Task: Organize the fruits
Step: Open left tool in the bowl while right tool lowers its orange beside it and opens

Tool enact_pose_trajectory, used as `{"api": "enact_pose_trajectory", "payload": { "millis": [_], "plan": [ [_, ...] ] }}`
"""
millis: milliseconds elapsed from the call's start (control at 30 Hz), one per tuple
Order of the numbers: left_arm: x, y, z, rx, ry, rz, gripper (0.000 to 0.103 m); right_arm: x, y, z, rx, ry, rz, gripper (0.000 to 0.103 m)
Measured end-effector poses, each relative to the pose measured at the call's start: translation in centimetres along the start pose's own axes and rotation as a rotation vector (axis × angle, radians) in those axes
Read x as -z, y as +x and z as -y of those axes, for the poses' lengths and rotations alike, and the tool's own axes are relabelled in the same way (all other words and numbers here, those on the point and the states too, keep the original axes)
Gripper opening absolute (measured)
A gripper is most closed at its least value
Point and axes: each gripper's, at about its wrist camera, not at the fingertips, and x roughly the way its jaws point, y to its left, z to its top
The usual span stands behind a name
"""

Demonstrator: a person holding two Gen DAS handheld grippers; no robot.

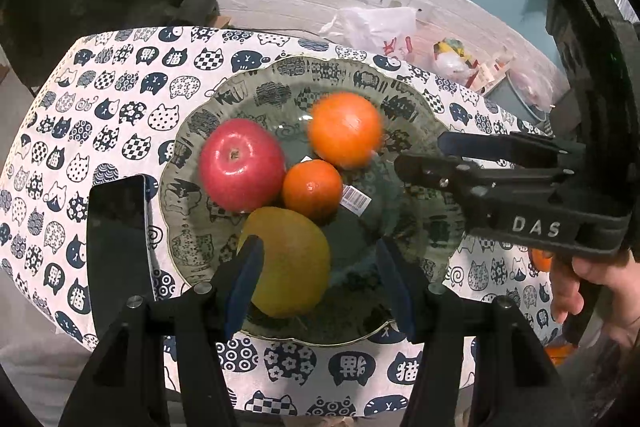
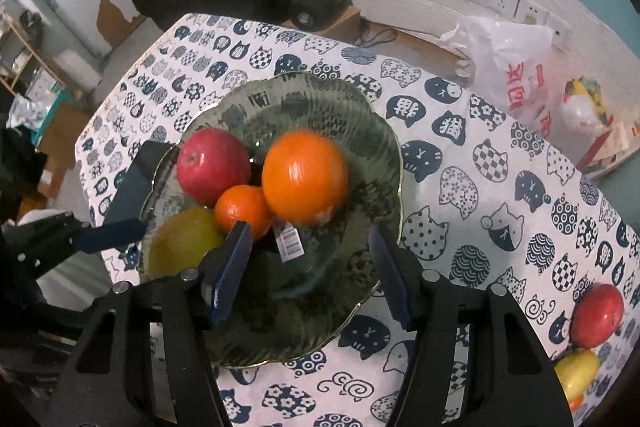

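- From my left wrist camera, the left gripper (image 1: pixel 320 267) hung over the near part of the glass bowl (image 1: pixel 400 99) with its fingers spread and nothing pinched; the yellow fruit (image 1: pixel 292 259) lay in the bowl, overlapped by the left finger, though I could not tell if they touched.
- The bowl held four fruits bunched together: a red apple (image 1: pixel 242 165), a large orange (image 1: pixel 345 129), a small mandarin (image 1: pixel 313 189) and the yellow fruit, plus a barcode label (image 1: pixel 355 201) on the glass.
- The right gripper (image 1: pixel 420 155) came in from the table's right edge, fingertips apart and empty, just beside the large orange, which looked blurred.
- A dark phone (image 1: pixel 118 247) lay on the cat-print tablecloth (image 1: pixel 120 107) by the bowl's left rim.
- From my right wrist camera, the right gripper (image 2: pixel 310 267) stood with jaws parted over the bowl (image 2: pixel 384 155), gripping nothing; the mandarin (image 2: pixel 244 211) sat at its left fingertip, the large orange (image 2: pixel 306 177) just beyond.
- Near the table's right corner a second red apple (image 2: pixel 596 315) and a yellow fruit (image 2: pixel 576 371) lay on the cloth, outside the bowl.
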Motion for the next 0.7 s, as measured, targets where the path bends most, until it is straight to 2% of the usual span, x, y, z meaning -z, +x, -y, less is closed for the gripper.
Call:
{"api": "enact_pose_trajectory", "payload": {
  "millis": [467, 700],
  "plan": [
    [0.1, -0.3, 0.7, -0.026, 0.033, 0.01, 0.06, 0.5, 0.0, -0.4, -0.001, -0.023, -0.005, 0.061],
    [-0.1, -0.7, 1.4, -0.022, 0.04, 0.022, 0.062, 0.5, -1.1, -0.1, -0.012, -0.007, 0.023, 0.062]
  ]
}}
